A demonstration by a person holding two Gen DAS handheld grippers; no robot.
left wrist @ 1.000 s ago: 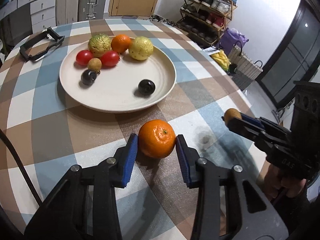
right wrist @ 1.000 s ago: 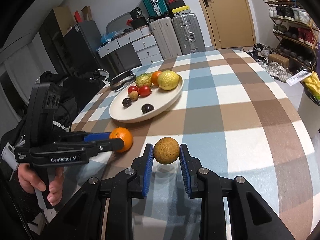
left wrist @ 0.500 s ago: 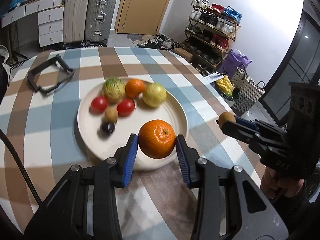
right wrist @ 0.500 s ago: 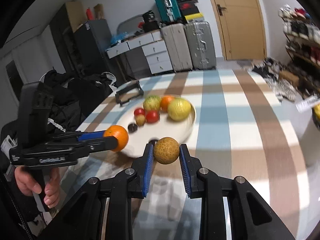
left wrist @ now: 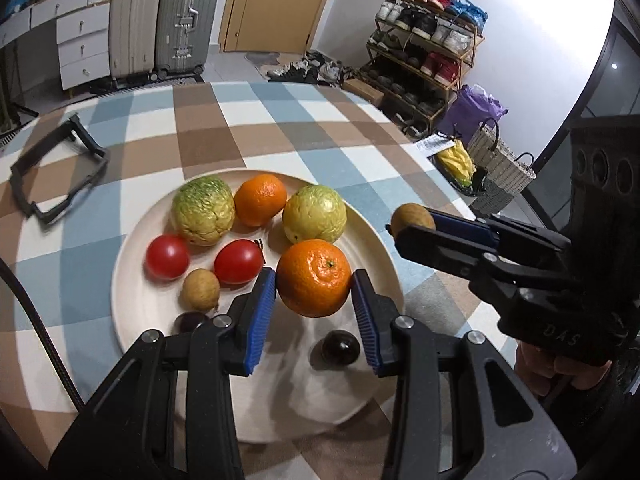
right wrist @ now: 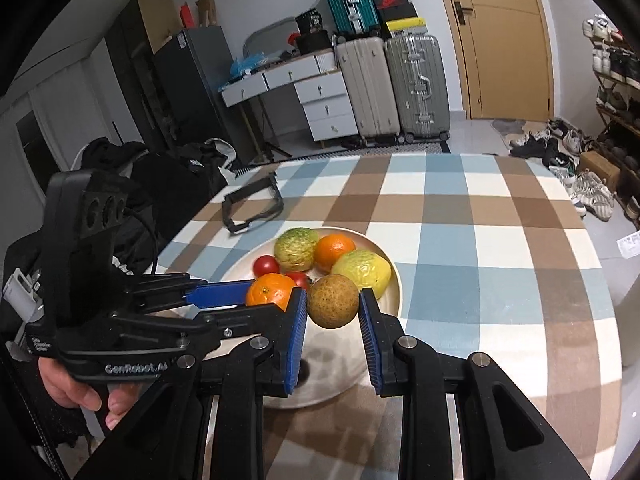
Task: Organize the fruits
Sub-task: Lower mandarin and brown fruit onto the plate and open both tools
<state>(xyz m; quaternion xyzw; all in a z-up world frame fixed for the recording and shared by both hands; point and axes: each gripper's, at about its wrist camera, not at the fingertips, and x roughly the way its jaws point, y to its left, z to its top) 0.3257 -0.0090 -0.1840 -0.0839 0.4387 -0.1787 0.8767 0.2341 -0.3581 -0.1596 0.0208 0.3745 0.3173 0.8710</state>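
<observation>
Both held fruits — seemingly nearer plate

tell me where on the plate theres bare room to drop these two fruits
The near half of the plate is mostly bare, bordered by the dark plum, the second dark fruit and the near rim. The right side below the yellow-green fruit is also free. The far-left half is crowded: tomatoes, the bumpy green fruit, an orange.

The plate sits on the tabletop with fruit along its far side; a frame lies to its left; suitcases stand beyond.
</observation>
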